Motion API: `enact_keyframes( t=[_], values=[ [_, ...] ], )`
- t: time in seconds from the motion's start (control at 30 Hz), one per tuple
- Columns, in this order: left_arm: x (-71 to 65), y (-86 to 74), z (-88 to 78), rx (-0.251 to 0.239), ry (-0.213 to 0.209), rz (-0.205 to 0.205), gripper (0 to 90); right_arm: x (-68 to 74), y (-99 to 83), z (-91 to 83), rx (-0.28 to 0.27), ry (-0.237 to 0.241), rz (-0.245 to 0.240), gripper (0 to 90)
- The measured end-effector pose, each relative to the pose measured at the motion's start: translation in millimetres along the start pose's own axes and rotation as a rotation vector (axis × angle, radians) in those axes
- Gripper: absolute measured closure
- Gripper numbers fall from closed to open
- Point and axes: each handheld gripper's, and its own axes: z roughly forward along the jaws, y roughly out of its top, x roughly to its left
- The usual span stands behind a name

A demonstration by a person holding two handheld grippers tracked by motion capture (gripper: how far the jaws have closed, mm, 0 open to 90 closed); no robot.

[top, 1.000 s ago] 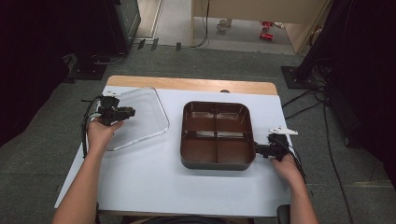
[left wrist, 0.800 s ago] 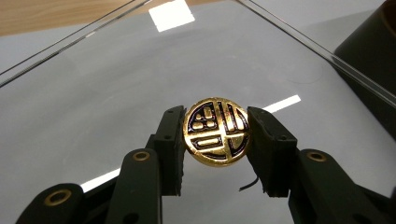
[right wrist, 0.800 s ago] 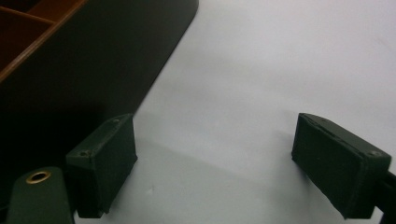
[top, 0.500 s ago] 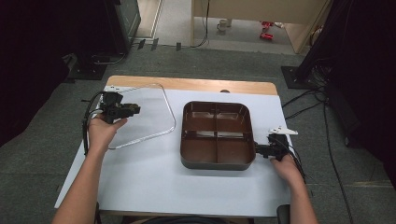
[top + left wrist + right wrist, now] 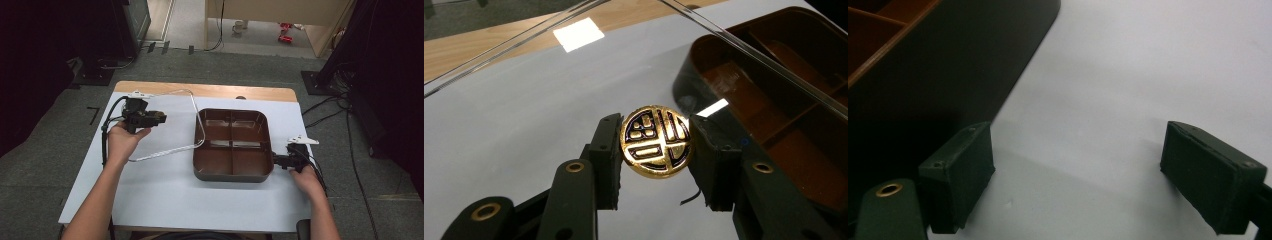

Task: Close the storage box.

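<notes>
On the left, my left gripper (image 5: 159, 118) has its jaws pinched on the round gold knob (image 5: 656, 141) of the clear lid (image 5: 165, 125); in the left gripper view the two pads press the knob from either side, and the glossy transparent sheet spreads out around it. From the high view I see the lid tilted up on edge over the left half of the white table (image 5: 150, 195), its raised side toward the far wooden strip and its lower rim resting down on the tabletop, its near right corner just beside the tray. In the middle sits the brown tray (image 5: 233, 172), four compartments, flat on the table and uncovered. On the right, my right gripper (image 5: 278, 161) rests against the tray's right side at table level; in the right gripper view its pads (image 5: 959, 170) stand spread wide apart with bare white table between them, pinching nothing, the tray's dark wall just beside the left pad.
</notes>
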Motion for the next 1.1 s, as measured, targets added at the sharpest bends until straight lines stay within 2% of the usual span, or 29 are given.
enact_keyframes(
  t=[0.03, 0.1, 0.17, 0.33, 0.4, 0.43, 0.57, 0.6, 0.67, 0.8, 0.97, 1.1],
  values=[
    [0.0, 0.0, 0.0, 0.000, 0.000, 0.000, 59.4, 0.0, 0.0, 0.0, 0.000, 0.000, 0.000, 13.5],
    [-13.8, 2.8, 4.0, 0.004, -0.007, 0.024, 59.4, 0.0, 0.0, 0.0, 0.000, 0.000, 0.000, 13.5],
    [-18.4, 3.7, 5.5, 0.007, -0.011, 0.037, 59.4, 0.0, 0.0, 0.1, -0.001, 0.000, 0.000, 13.5],
    [-42.0, 8.9, 14.1, 0.000, -0.035, 0.080, 59.4, 0.0, 0.0, 0.0, 0.000, 0.000, 0.000, 13.5],
    [-52.5, 13.4, 21.2, 0.004, -0.056, 0.093, 59.4, -0.1, 0.0, 0.1, -0.001, 0.000, -0.001, 13.5],
    [-52.5, 13.4, 21.2, 0.004, -0.056, 0.093, 59.4, -0.1, 0.0, 0.1, -0.001, 0.000, -0.001, 13.5],
    [-69.0, 18.5, 32.2, 0.005, -0.090, 0.097, 59.4, 0.1, 0.0, 0.0, 0.000, 0.000, 0.001, 13.5],
    [-69.0, 18.5, 32.2, 0.005, -0.090, 0.097, 59.4, 0.1, 0.0, 0.0, 0.000, 0.000, 0.001, 13.5],
    [-79.5, 20.9, 38.2, 0.010, -0.102, 0.116, 59.4, 0.1, -0.1, 0.1, -0.001, 0.000, 0.002, 13.5],
    [-89.2, 23.0, 43.4, 0.014, -0.114, 0.128, 59.4, 0.1, -0.1, 0.1, -0.001, 0.000, 0.002, 13.5],
    [-103.3, 25.3, 53.9, 0.003, -0.151, 0.113, 59.4, 0.1, -0.1, 0.0, 0.000, 0.000, 0.001, 13.5],
    [-111.9, 26.4, 59.3, 0.008, -0.167, 0.123, 59.4, 0.2, -0.1, 0.0, -0.001, 0.000, 0.002, 13.5]
  ],
)
